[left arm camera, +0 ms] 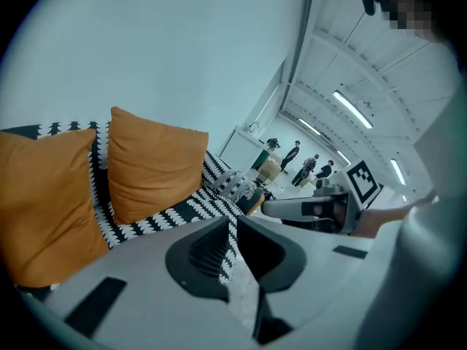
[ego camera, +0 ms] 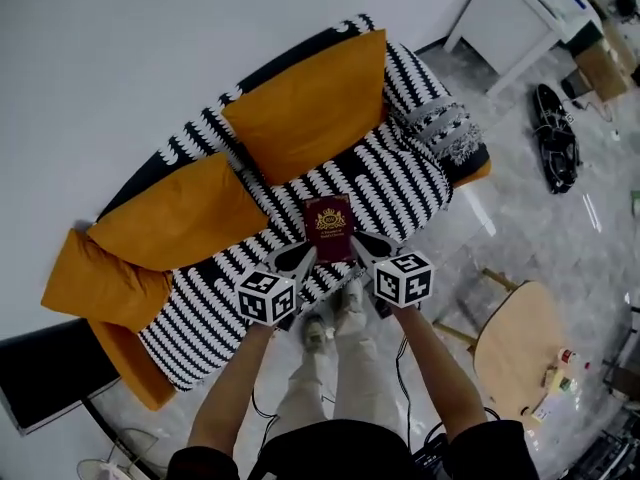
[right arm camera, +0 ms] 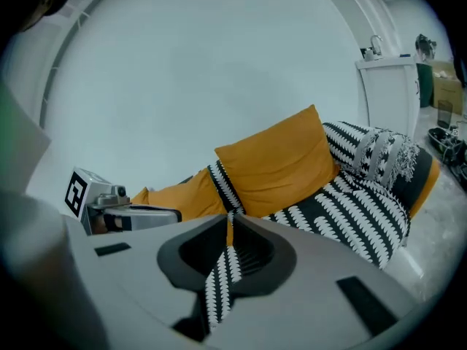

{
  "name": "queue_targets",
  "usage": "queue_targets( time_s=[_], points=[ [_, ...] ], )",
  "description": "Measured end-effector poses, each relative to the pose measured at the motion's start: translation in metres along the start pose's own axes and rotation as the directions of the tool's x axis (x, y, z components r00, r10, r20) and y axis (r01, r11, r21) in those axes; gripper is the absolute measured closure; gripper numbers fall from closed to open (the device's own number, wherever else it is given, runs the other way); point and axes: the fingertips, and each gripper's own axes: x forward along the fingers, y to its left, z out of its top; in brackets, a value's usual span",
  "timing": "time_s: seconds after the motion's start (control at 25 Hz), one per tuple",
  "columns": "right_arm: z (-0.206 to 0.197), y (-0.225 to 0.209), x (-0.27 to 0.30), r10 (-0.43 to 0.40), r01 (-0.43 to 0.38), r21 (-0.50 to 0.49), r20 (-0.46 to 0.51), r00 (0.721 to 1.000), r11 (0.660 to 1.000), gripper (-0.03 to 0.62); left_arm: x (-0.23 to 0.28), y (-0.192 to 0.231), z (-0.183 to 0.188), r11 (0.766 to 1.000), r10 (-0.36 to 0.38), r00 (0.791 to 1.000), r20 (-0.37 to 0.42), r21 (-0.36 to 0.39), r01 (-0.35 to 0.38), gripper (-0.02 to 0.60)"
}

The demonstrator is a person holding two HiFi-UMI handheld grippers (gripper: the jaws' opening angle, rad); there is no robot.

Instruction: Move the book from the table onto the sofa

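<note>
A dark red book [ego camera: 330,226] with a gold crest lies flat on the seat of the black-and-white patterned sofa [ego camera: 400,178], near its front edge. My left gripper [ego camera: 306,255] hangs by the book's near left corner and my right gripper [ego camera: 360,242] by its near right edge. In the left gripper view the jaws [left arm camera: 232,221] stand tip to tip with nothing between them. The same holds in the right gripper view [right arm camera: 228,221]. The book is not in either gripper view. Each gripper view shows the other gripper to the side.
Two orange cushions [ego camera: 310,103] [ego camera: 180,213] lean on the sofa back, and a patterned pillow [ego camera: 445,128] lies at its right end. A round wooden table [ego camera: 520,348] with small items stands to the right. A white cabinet [ego camera: 510,18] is further back.
</note>
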Motion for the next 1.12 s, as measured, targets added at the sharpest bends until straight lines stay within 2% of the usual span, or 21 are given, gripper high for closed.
queue_targets(
  time_s=[0.36, 0.6, 0.88, 1.12],
  points=[
    [0.035, 0.056, -0.042, 0.028, -0.025, -0.047, 0.049, 0.998, 0.999, 0.568, -0.039, -0.046, 0.034, 0.999, -0.027, 0.999, 0.031, 0.036, 0.026, 0.561],
    [0.05, 0.092, -0.072, 0.05, -0.041, -0.131, 0.061, 0.997, 0.99, 0.577, -0.071, -0.076, 0.051, 0.996, -0.039, 0.998, 0.042, 0.082, 0.036, 0.565],
    [0.085, 0.142, -0.11, 0.085, -0.05, -0.213, 0.158, 0.984, 0.976, 0.577, -0.107, -0.114, 0.082, 0.99, -0.076, 0.989, 0.127, 0.13, 0.059, 0.565],
    [0.096, 0.178, -0.138, 0.099, -0.04, -0.265, 0.213, 0.972, 0.964, 0.577, -0.14, -0.142, 0.098, 0.979, -0.113, 0.977, 0.182, 0.187, 0.079, 0.565]
  ],
)
